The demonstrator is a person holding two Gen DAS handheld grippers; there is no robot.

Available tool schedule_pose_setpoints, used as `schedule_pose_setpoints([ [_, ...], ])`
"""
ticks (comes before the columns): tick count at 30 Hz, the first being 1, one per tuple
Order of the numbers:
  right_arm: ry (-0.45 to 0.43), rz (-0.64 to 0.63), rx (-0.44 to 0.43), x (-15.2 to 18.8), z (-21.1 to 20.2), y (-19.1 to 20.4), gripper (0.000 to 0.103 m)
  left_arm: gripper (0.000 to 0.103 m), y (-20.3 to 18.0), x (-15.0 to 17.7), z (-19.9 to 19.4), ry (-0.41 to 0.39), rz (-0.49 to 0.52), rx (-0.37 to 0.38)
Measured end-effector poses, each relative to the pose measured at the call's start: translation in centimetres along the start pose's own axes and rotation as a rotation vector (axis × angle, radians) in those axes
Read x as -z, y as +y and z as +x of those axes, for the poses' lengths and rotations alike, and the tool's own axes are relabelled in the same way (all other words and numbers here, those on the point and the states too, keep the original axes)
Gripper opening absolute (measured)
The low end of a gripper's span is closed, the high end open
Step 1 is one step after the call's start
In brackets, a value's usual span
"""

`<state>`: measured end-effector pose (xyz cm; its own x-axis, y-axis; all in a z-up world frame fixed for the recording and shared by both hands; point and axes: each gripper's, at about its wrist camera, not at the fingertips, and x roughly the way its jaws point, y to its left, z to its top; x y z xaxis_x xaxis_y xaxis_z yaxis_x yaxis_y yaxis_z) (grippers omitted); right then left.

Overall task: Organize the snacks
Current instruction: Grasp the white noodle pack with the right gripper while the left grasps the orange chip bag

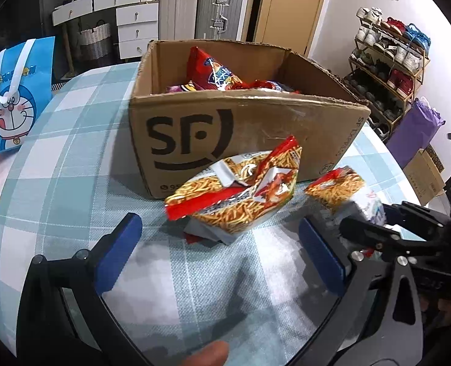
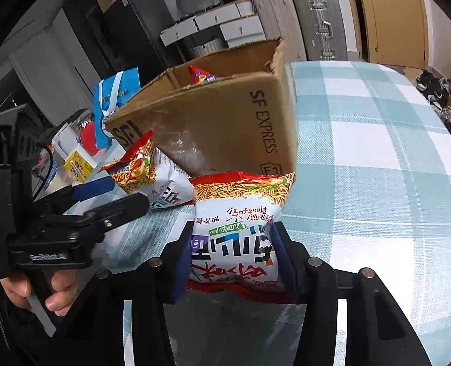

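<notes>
2 noodle-snack bags (image 1: 237, 192) (image 2: 234, 231), 1 SF box (image 1: 243, 128), 1 blue tote (image 1: 15, 97)

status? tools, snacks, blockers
Right tool shut on noodle pack. Left tool open, empty, second pack ahead on table. Box open, nothing blocking.

Glossy, crinkled plastic snack packets (image 1: 234, 192) lie on a woven checked cloth covering the surface (image 1: 73, 158). Beside them stands a matt, rough-edged cardboard box (image 1: 243, 128). Fingers (image 1: 120, 253) carry matt blue pads.

Brown cardboard box (image 1: 243, 128) (black logo), teal-and-white checked tablecloth (image 1: 73, 152), red-white-orange snack packets (image 1: 234, 195), blue-padded tongs (image 1: 213, 253).
</notes>
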<state>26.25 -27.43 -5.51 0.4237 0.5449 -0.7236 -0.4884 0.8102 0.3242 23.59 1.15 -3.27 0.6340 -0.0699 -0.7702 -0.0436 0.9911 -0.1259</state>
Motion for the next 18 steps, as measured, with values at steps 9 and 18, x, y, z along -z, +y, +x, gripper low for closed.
schedule_pose_setpoints([
  [9,-0.036,0.025,0.013,0.3,-1.4,-1.1,0.050,0.102,-0.8,-1.4,0.9,-0.017,-0.025,-0.014],
  [18,-0.043,0.031,0.016,0.4,-1.6,-1.4,0.050,0.081,0.1,-2.2,1.2,-0.012,-0.088,0.016],
])
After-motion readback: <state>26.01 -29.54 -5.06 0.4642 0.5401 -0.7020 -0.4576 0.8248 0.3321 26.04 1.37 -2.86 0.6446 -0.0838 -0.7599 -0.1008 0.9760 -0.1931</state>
